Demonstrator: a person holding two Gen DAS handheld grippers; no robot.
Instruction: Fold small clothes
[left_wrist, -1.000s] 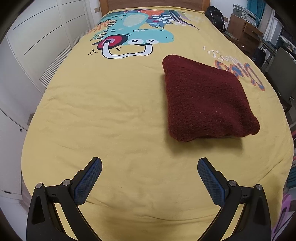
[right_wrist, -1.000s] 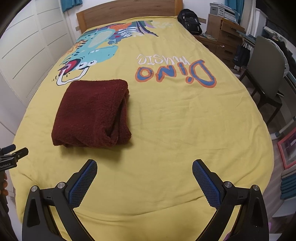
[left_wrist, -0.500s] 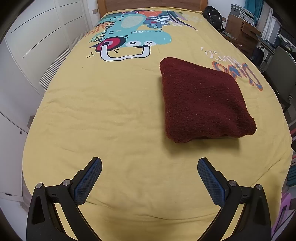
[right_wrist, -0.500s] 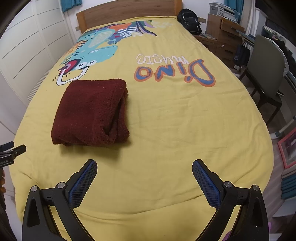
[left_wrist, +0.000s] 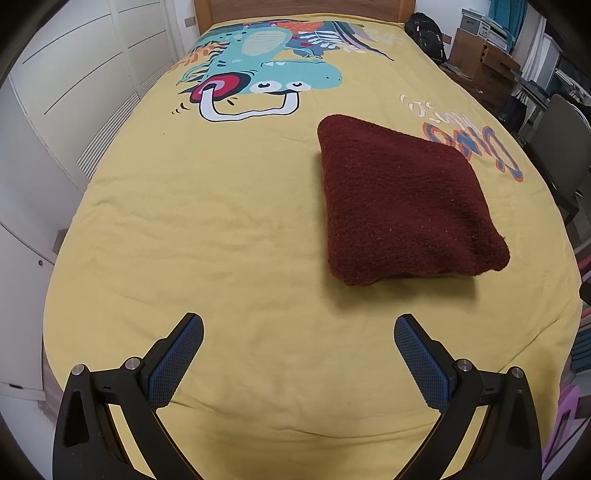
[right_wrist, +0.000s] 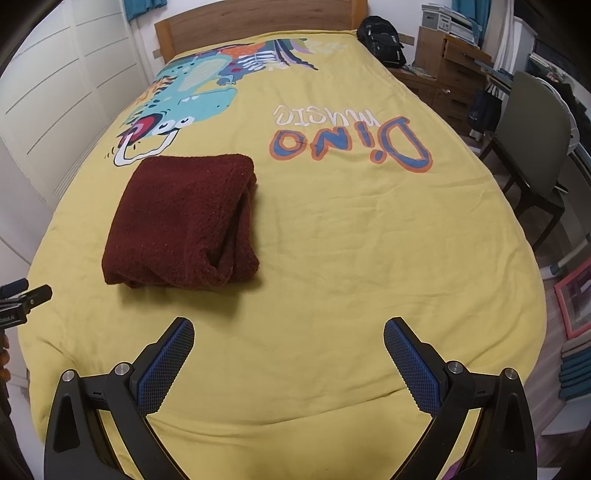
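Note:
A dark red fleecy garment (left_wrist: 402, 203) (right_wrist: 184, 221) lies folded into a thick square on the yellow bedspread (left_wrist: 207, 229) (right_wrist: 351, 240). In the left wrist view it sits ahead and to the right of my left gripper (left_wrist: 298, 328), which is open and holds nothing. In the right wrist view it sits ahead and to the left of my right gripper (right_wrist: 289, 332), also open with nothing between its blue pads. Both grippers hover over the near end of the bed, apart from the garment. The left gripper's tip (right_wrist: 22, 295) shows at the left edge of the right wrist view.
The bedspread carries a dinosaur print (left_wrist: 266, 74) and "Dino music" lettering (right_wrist: 351, 140). White wardrobe doors (left_wrist: 74, 74) run along the left. A black bag (right_wrist: 380, 40), wooden drawers (right_wrist: 454, 66) and a grey chair (right_wrist: 535, 140) stand on the right.
Both views have drifted slightly back and to the side, so the garment sits a little differently in frame. The garment itself has not moved and both grippers stay open.

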